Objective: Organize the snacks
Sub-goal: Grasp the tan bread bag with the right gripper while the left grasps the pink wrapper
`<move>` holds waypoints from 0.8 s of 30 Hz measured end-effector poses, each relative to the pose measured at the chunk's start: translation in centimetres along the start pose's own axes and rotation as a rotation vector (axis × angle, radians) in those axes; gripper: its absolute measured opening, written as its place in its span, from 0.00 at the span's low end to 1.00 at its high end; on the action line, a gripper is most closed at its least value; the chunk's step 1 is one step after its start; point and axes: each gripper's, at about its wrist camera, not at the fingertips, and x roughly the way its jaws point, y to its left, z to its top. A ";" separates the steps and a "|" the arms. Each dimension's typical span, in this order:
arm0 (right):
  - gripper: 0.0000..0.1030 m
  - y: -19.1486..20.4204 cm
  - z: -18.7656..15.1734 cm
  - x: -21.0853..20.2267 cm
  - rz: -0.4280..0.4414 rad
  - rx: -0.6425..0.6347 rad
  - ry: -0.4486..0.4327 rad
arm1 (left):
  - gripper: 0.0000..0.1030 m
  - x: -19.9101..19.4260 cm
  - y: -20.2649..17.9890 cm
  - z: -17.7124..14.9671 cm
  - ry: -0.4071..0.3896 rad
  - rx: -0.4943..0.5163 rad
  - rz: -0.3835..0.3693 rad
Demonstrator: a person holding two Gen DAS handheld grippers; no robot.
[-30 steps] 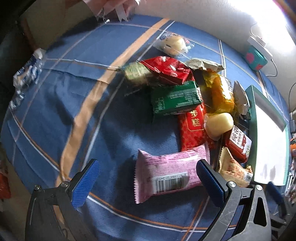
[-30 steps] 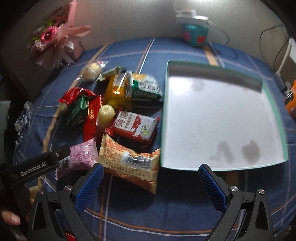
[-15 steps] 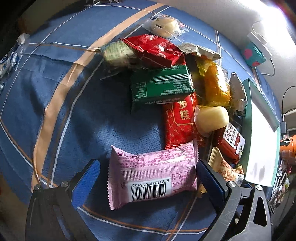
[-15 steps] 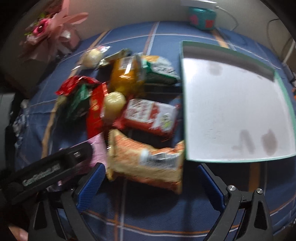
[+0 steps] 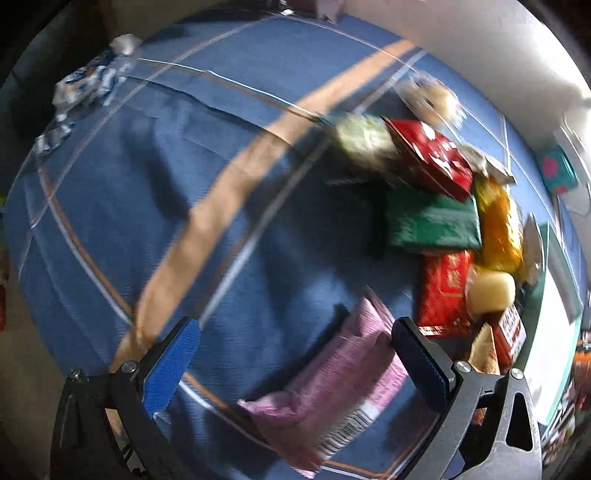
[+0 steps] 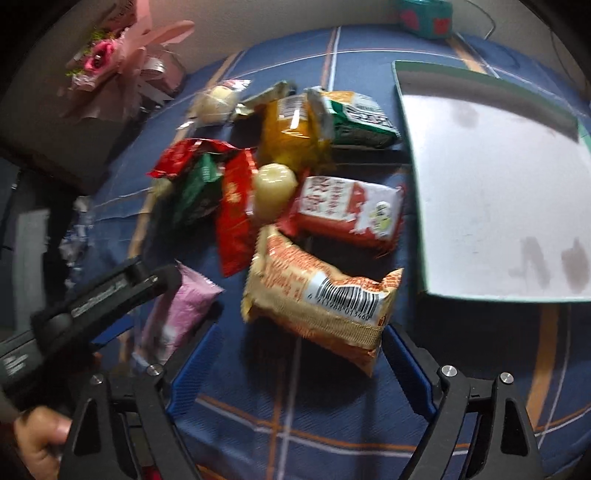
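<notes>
A heap of snack packets lies on a blue plaid cloth (image 5: pixel 280 229). My left gripper (image 5: pixel 295 365) is open, and the pink packet (image 5: pixel 332 391) lies tilted between its fingers, near the right one. My right gripper (image 6: pixel 299 363) is open just in front of the orange-and-cream packet (image 6: pixel 317 295) with a barcode. The pink packet also shows in the right wrist view (image 6: pixel 181 314), partly under the left gripper's body (image 6: pixel 92 299). Behind are a red-and-white packet (image 6: pixel 347 210), a pale round bun (image 6: pixel 275 188), a long red packet (image 6: pixel 234 218), a green packet (image 5: pixel 432 221) and a yellow packet (image 6: pixel 291 129).
A green-rimmed tray (image 6: pixel 413 155) with a white floor stands to the right of the heap. A pink flower bouquet (image 6: pixel 122 62) lies at the back left. A teal box (image 6: pixel 424 14) stands by the wall. A blue-and-white wrapper (image 5: pixel 85 88) lies at the cloth's far left edge.
The left wrist view has swung and blurred; the pink packet now lies tilted toward the right finger. My right gripper has moved forward and left, up to the orange-and-cream packet.
</notes>
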 end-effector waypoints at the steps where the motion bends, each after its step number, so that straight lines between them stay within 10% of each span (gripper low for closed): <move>1: 0.88 0.1 0.0 -0.4 0.007 -0.005 -0.006 | 1.00 -0.1 0.4 0.2 -0.008 -0.008 -0.002; 9: 0.80 2.7 1.5 -1.4 -0.064 -0.208 -0.121 | 0.98 -1.7 -0.4 -0.3 -0.027 0.043 -0.064; 24: 0.63 3.2 1.1 1.6 -0.030 -0.320 -0.010 | 0.85 -2.4 -1.2 -1.9 0.015 0.065 -0.127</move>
